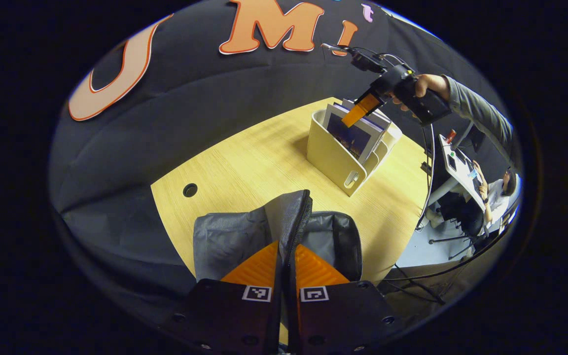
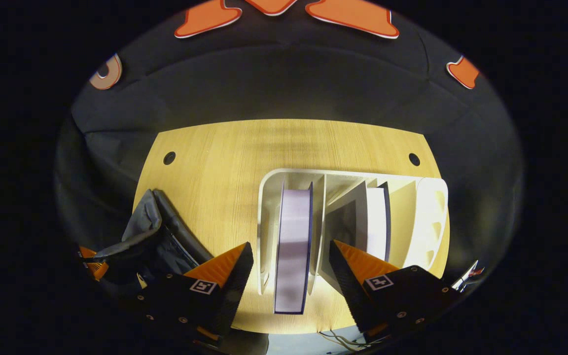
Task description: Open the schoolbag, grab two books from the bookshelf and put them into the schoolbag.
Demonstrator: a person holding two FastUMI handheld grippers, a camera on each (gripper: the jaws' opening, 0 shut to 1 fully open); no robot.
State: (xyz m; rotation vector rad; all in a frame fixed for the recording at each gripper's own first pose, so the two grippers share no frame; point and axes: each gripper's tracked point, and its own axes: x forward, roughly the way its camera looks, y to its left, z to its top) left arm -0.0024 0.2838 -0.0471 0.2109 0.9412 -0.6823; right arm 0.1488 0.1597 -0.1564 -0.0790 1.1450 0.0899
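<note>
- My left tool (image 1: 284, 256) has its fingers closed on a raised flap of the schoolbag (image 1: 244, 231), pinching the fabric and holding it up. The bag is soft and limp, and I judge it will sag once released.
- My right tool (image 2: 291, 268) is wide open, holding nothing, poised above the bookshelf (image 2: 427, 217) with its fingers either side of the nearest book (image 2: 294, 236).
- That book stands upright in the left slot; it looks stiff, fairly thick, with smooth covers, so I would grip across the top edge near the spine.
- A second book (image 2: 375, 222) leans in a middle slot.
- The table (image 2: 225, 162) is pale wood, flat; black cloth walls close behind it.
</note>
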